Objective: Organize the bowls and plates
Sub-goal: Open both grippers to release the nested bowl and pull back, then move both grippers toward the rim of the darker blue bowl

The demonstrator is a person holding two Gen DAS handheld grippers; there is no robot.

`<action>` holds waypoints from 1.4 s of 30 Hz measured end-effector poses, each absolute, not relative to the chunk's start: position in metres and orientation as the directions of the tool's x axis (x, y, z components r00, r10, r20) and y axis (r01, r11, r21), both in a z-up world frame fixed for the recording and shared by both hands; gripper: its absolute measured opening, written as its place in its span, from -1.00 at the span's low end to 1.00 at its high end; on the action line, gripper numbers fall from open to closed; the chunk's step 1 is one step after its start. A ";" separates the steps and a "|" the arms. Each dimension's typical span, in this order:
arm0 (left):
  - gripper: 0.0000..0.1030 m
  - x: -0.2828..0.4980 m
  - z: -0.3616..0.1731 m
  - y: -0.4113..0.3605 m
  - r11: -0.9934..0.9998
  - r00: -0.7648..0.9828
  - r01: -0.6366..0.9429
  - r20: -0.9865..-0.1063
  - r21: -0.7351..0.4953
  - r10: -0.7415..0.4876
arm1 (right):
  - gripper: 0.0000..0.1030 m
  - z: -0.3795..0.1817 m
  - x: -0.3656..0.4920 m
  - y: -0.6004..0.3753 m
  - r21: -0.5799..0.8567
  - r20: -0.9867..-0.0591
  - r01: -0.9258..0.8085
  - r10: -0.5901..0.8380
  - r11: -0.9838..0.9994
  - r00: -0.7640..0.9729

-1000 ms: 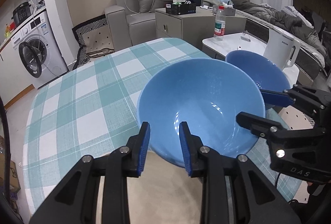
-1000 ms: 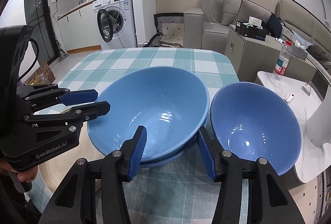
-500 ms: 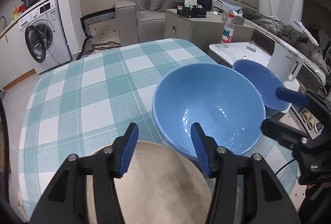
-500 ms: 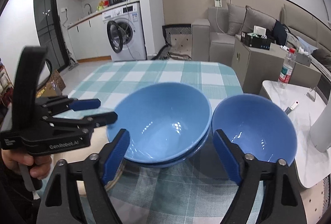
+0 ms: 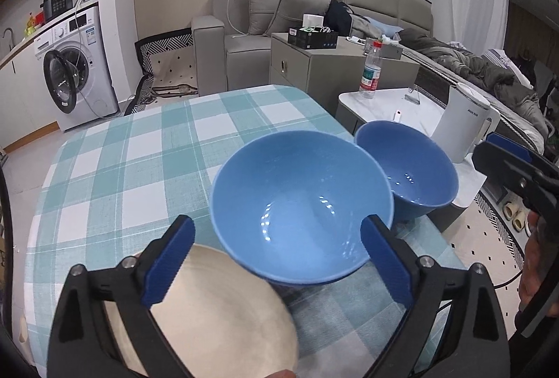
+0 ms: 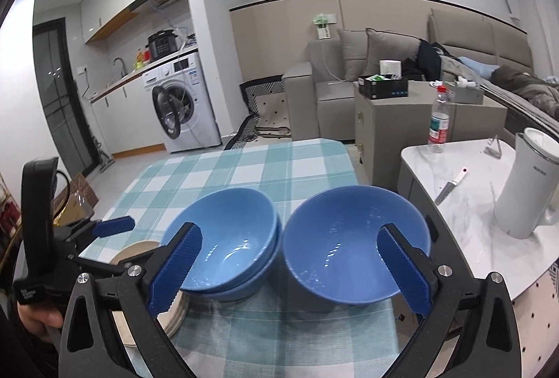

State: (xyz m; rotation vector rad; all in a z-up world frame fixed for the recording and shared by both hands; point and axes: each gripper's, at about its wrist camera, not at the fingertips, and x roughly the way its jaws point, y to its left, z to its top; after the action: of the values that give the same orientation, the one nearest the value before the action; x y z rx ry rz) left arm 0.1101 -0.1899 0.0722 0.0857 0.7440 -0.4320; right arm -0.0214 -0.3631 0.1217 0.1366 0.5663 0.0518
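Glazed blue, hard and slick by the look of the highlights: two stacked bowls (image 6: 223, 248) near the middle of the checked tablecloth (image 5: 115, 168), nested one inside the other. Just right of that stack, touching or nearly so, a single blue bowl (image 6: 353, 245) at the cloth's right edge. Just left of the stack and nearer the camera, a pile of beige plates (image 5: 216, 315), partly tucked under the stack's rim.

Probably ceramic, so stiff, fairly heavy for its size, and likely to chip if knocked against a neighbour. Best taken at the rim, one pad inside and one outside the wall; likely to slip under a light pinch on such a smooth glaze.

Left gripper (image 5: 276, 255) spread wide, nothing pressed between the pads, framing the stack's near rim and the plates. Right gripper (image 6: 290, 269) likewise wide, hovering in front of both bowls, gripping nothing.

Against a second ago: both sets of jaws much narrower then, close at the stack's near rim; now just opened out and drawn back and upward, bowls smaller in view, stack left standing untouched.
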 end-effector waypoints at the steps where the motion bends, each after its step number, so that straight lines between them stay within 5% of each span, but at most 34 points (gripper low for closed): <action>1: 0.88 0.108 0.073 -0.194 0.908 0.654 0.414 -0.670 -0.071 -0.351 | 0.99 0.123 -0.022 -0.366 0.146 -0.530 -0.001 0.079 0.989 0.844; 20: 0.99 0.088 0.072 -0.249 0.888 0.657 0.458 -0.663 -0.025 -0.358 | 0.99 0.121 -0.032 -0.412 0.151 -0.547 0.124 -0.021 0.981 0.837; 42: 0.97 0.093 0.066 -0.305 0.841 0.582 0.529 -0.674 -0.109 -0.454 | 0.99 0.087 -0.033 -0.488 0.181 -0.621 0.324 -0.148 0.928 0.769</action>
State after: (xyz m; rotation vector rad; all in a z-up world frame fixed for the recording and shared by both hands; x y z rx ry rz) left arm 0.0931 -0.3054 0.0664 0.1077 0.7556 -0.5753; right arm -0.0325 -0.4878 0.0872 0.2873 0.6449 -0.2598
